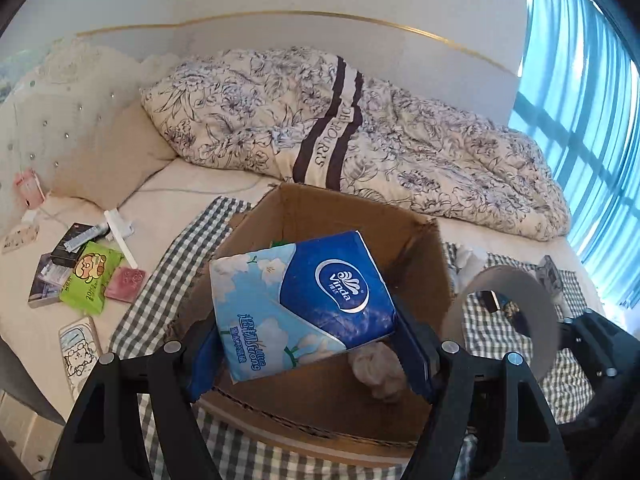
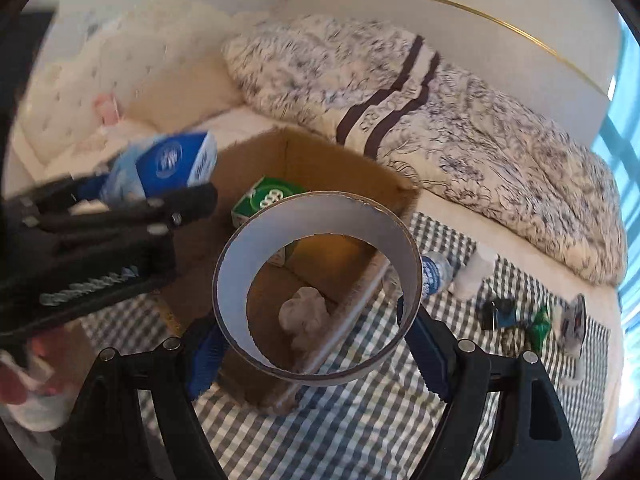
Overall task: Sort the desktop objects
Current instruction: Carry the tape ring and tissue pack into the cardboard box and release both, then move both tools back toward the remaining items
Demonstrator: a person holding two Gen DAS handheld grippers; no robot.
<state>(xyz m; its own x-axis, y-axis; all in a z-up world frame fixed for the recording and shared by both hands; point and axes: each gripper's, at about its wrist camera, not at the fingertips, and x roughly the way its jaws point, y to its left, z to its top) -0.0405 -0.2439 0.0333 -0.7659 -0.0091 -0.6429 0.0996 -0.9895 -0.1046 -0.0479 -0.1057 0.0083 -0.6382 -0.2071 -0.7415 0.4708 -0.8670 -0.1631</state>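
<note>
1. Your left gripper (image 1: 306, 356) is clamped across the blue tissue pack (image 1: 300, 304), a blue pad against each side, and holds it tilted over the open cardboard box (image 1: 420, 264). Lower it further inside the walls before you let go, so it lands flat and does not catch the rim.
2. Your right gripper (image 2: 312, 344) is closed on the cardboard ring (image 2: 316, 288), which hangs over the box's near-right edge. Keep it back from the left gripper until the pack is down.
3. Inside the box lie a green carton (image 2: 266, 200) towards the far wall and a crumpled tissue (image 2: 304, 312) near the front; aim the pack between them.
4. Right of the box, on the checked cloth (image 2: 360, 420), a bottle (image 2: 434, 272) and small items wait. Left of it lies a green wipes pack (image 1: 90, 276).
</note>
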